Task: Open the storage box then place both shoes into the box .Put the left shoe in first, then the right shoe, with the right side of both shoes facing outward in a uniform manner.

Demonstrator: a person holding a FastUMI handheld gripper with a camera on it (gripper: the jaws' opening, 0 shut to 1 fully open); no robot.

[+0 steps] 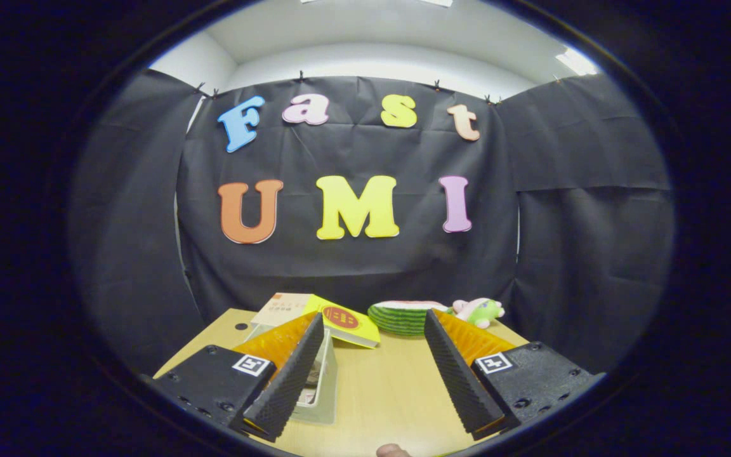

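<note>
1. Gripper view: looks forward over a pale wooden table point(378, 387) toward the black cloth wall point(353, 260) of the booth.
2. Gripper point(372, 320): fingers spread wide apart, nothing held between them, bare tabletop in the gap.
3. Left finger point(292, 374): overlaps a clear storage box point(322, 387), at about 9 o'clock from the gap's middle; contact with the box cannot be told.
4. Storage box: sits on the table, mostly hidden behind the left finger; clear wall and rim visible on the finger's inner side; something pale and dark seen through the wall, too hidden to name; lid state cannot be told.
5. Yellow booklet point(343, 320): bears a red round mark, lies just beyond the left fingertip at about 11 o'clock from the gap's middle, tilted, one corner hanging over the box's far end.
6. Pale booklet point(286, 308): sits just behind the yellow one, toward 10 o'clock.
7. Watermelon-slice toy point(403, 316): green striped rind, lies at the far table edge at 12 o'clock, between the two fingertips and beyond them.
8. Small plush toy point(478, 311): pink and green, rests just beside the watermelon slice, at about 1 o'clock, beyond the right finger point(457, 371).
9. Fingertip of a person point(393, 450): peeks up at 6 o'clock, at the near table edge.
</note>
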